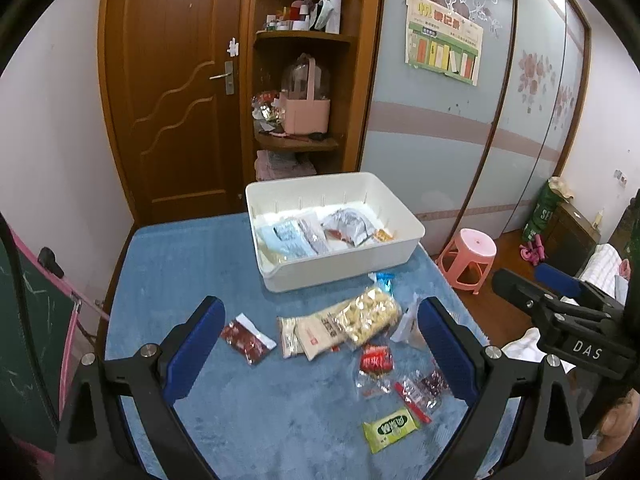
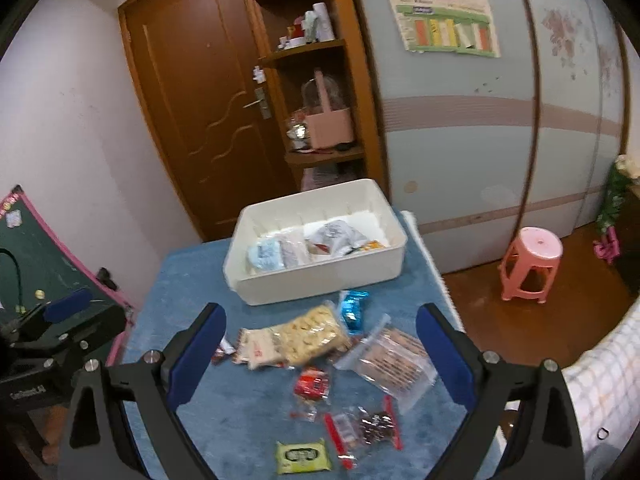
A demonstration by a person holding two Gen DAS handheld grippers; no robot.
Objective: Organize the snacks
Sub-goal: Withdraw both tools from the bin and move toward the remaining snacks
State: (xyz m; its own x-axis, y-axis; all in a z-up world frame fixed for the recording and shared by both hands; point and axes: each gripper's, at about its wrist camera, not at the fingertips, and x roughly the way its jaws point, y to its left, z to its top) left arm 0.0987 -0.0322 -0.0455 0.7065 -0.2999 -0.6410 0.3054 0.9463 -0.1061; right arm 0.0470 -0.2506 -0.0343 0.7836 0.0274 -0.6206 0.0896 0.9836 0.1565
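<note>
A white bin (image 1: 344, 264) (image 2: 320, 282) stands at the far side of a blue-covered table (image 1: 192, 264) and holds several snack packets. Loose snacks lie in front of it: a clear bag of pale yellow pieces (image 1: 370, 314) (image 2: 310, 334), a dark red packet (image 1: 246, 338), a small red packet (image 1: 376, 360) (image 2: 312, 384), a green packet (image 1: 390, 428) (image 2: 303, 456), a blue wrapper (image 2: 354, 306) and a clear zip bag (image 2: 394, 360). My left gripper (image 1: 320, 312) hangs open above these snacks, holding nothing. My right gripper (image 2: 320, 316) is likewise open and empty over them.
Behind the table are a wooden door (image 1: 176, 92) and corner shelves with a pink basket (image 1: 306, 114). A pink stool (image 1: 470, 258) (image 2: 532, 262) stands on the floor to the right. A green chalkboard (image 2: 36, 256) leans at the left.
</note>
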